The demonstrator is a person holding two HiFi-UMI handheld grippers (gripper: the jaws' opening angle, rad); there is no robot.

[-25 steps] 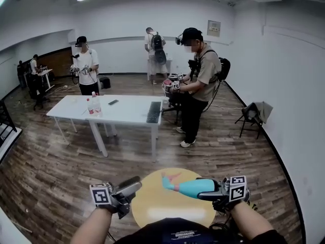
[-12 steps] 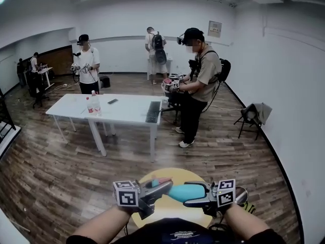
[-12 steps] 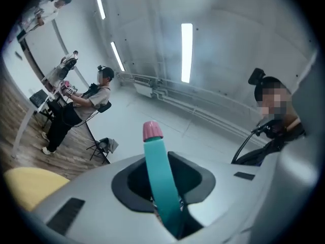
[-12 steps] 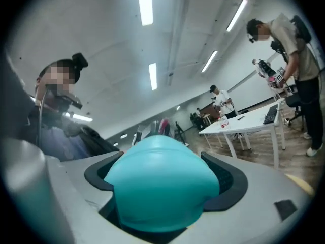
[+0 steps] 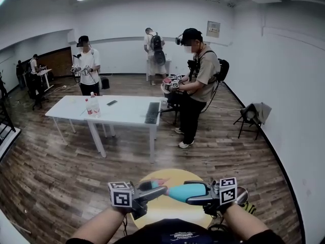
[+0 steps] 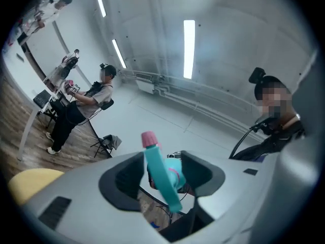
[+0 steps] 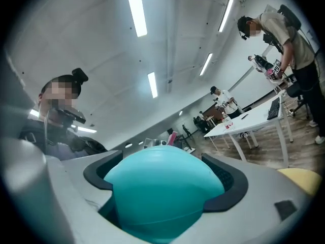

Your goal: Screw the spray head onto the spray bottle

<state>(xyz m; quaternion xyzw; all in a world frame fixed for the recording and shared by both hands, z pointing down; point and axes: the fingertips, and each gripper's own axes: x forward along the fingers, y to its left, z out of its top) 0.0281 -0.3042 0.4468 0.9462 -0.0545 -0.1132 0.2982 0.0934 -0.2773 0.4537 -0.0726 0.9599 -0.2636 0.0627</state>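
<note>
Spray bottle [image 5: 181, 191], teal, lies level in the air low in the head view, above a round yellow table [image 5: 170, 211], with its neck toward the left; the right gripper [image 7: 165, 187] is clamped on it; in the right gripper view the bottle's rounded base fills the space between the two dark pads [image 7: 227, 183], which press on its flanks, so those jaws stand wide around a wide body. Spray head [image 6: 158, 174], a teal trigger topped by a pink nozzle [image 6: 149, 139], sits at the bottle's neck end; whether it is threaded on cannot be told. It lies between the jaws of the left gripper [image 6: 163, 181], which comes in from the left and meets the bottle end to end; those jaws have just been opening and stand at a middling width around the head, with a dark gap showing beside the trigger, so they do not pinch it. Each gripper carries a marker cube, the left cube [image 5: 120, 194] and the right cube [image 5: 228, 189] both facing the head camera.

Beyond, on the wooden floor [image 5: 51, 177], stands a long white table [image 5: 127, 117] bearing a keyboard [image 5: 153, 112] and bottles [image 5: 93, 105]; a person in a cap [image 5: 199, 85] stands at its right end; a folding chair [image 5: 250, 117] stands near the right wall.
</note>
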